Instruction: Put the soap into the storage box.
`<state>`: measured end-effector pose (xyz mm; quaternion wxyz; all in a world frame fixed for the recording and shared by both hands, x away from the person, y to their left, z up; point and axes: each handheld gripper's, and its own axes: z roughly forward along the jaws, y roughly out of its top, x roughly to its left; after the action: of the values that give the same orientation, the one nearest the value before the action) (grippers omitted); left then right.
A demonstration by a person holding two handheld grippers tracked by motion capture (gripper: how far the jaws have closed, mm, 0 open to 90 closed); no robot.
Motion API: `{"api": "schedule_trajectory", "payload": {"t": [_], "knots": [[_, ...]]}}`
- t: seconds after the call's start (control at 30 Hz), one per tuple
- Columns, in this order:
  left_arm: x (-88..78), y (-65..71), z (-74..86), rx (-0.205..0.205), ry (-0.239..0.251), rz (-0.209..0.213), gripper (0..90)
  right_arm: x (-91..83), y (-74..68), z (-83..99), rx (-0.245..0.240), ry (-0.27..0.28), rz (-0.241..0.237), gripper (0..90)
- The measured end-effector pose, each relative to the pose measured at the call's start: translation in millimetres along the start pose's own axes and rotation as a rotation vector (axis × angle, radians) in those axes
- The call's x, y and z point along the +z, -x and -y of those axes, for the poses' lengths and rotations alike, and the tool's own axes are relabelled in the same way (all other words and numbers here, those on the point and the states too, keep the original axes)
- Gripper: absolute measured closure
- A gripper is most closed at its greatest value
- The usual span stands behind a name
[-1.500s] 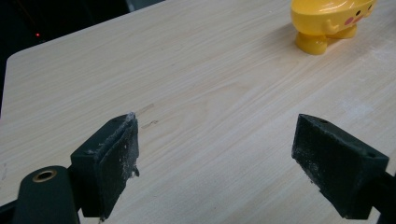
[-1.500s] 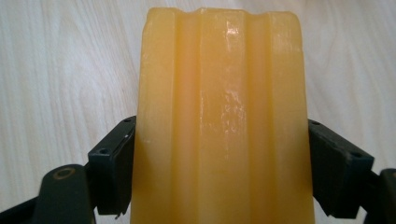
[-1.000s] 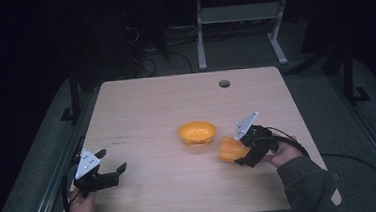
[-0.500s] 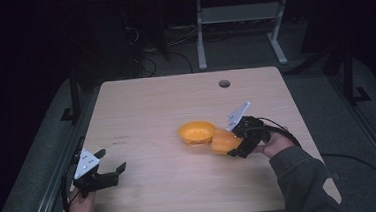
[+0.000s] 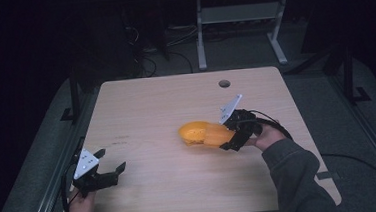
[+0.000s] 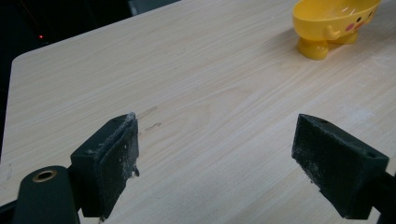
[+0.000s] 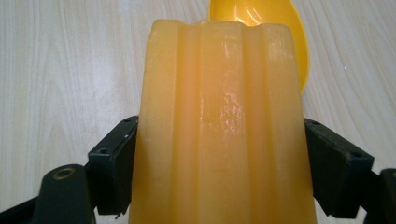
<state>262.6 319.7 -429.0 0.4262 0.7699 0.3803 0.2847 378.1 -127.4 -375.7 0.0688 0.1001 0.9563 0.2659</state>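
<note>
Wood-grain laminate covers the counter [image 5: 151,103], pale and lightly scuffed, and the yellow bowl [image 5: 194,133] near its middle serves as the landmark for everything else.

Nearest the person's edge, well to the near left of the bowl, the left tool [image 5: 111,170] rests low over the counter in a hand [image 5: 80,203], its grey three-cornered plate on top. In the left gripper view its two black jaws stand wide apart with only bare wood between them, so it is released and holds nothing; the bowl [image 6: 334,21] sits far beyond them at the upper right, standing on small stubby feet with what looks like a little painted face on its side, though it is cut off by the frame.

Just to the right of the bowl, the right tool [image 5: 227,139] is held by a hand [image 5: 264,136] that comes out of a dark sleeve. It is clenched on an orange ridged block [image 5: 217,134], a waxy translucent piece with lengthwise grooves. In the right gripper view the block [image 7: 224,126] is pinched on both sides by the jaws, its far end at the bowl's [image 7: 299,42] rim.

Farther back, beyond the bowl, a round cable hole [image 5: 224,83] sits near the counter's far edge.
</note>
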Motion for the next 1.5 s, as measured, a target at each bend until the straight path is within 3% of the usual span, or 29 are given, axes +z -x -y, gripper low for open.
{"api": "schedule_trajectory", "payload": {"t": [0.9, 1.5], "knots": [[1.7, 0.3, -0.3, -0.002, 0.006, 0.004, 14.2, 17.7, 22.7, -41.7, -0.035, 0.043, -0.028, 20.8], [0.5, -1.4, -0.3, -0.006, 0.010, -0.003, 14.2, 48.8, 34.4, -58.4, -0.040, 0.055, -0.069, 20.8]]}}
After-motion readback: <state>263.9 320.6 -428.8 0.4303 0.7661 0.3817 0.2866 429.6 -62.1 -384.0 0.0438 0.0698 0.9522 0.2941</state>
